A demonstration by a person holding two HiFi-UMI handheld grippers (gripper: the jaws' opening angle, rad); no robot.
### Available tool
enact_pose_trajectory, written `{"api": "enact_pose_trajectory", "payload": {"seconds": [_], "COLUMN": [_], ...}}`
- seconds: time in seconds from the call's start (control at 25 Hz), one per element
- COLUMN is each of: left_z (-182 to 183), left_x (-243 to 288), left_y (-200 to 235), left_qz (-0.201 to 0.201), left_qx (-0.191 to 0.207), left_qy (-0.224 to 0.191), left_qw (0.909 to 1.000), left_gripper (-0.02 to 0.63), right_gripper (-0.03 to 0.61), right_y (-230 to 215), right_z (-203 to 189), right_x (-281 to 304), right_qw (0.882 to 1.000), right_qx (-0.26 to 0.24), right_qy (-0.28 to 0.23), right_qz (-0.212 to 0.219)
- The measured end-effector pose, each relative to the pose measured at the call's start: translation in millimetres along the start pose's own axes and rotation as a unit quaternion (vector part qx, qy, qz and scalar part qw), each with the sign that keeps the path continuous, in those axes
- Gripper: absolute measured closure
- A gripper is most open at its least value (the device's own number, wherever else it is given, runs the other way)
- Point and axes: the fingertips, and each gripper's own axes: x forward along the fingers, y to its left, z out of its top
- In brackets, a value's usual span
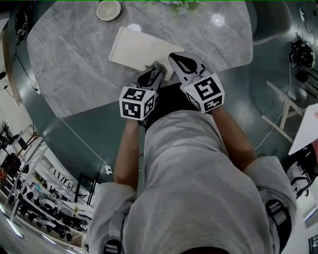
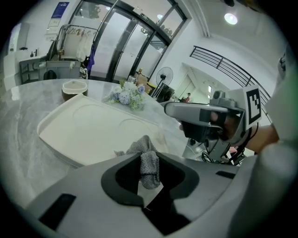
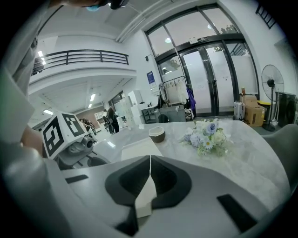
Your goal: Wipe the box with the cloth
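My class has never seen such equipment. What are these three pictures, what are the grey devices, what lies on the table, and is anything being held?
There is no robot here: a person holds a two-jaw gripper in each hand. The head view looks down from a camera on the person's head. The other two views come from a camera riding on each gripper. On the grey marble table lie a flat cream box, a small round bowl and a bunch of pale flowers. The left gripper is shut on a grey knitted cloth at the box's near edge. The right gripper, beside it, is shut and empty.
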Motion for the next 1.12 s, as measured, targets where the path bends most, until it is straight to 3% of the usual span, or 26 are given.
{"api": "enact_pose_trajectory", "payload": {"seconds": [0.6,0.88,1.12], "left_z": [-3,23,57], "left_x": [8,-4,-31], "left_y": [-17,2,55], "left_qz": [-0.034,0.016,0.080], "left_qx": [-0.005,0.004,-0.015], "left_qy": [0.009,-0.009,-0.042], "left_qw": [0.9994,0.9998,0.9958], "left_gripper": [0.511,0.511,0.511], "right_gripper": [0.551,0.552,0.551], "right_y": [-8,-13,-10], "right_z": [12,34,58], "right_x": [-1,0,17], "right_qw": [1.000,1.000,0.999], "right_qx": [-0.007,-0.026,-0.044], "right_qy": [-0.001,-0.011,-0.014], "right_qz": [-0.011,0.004,0.029]}}
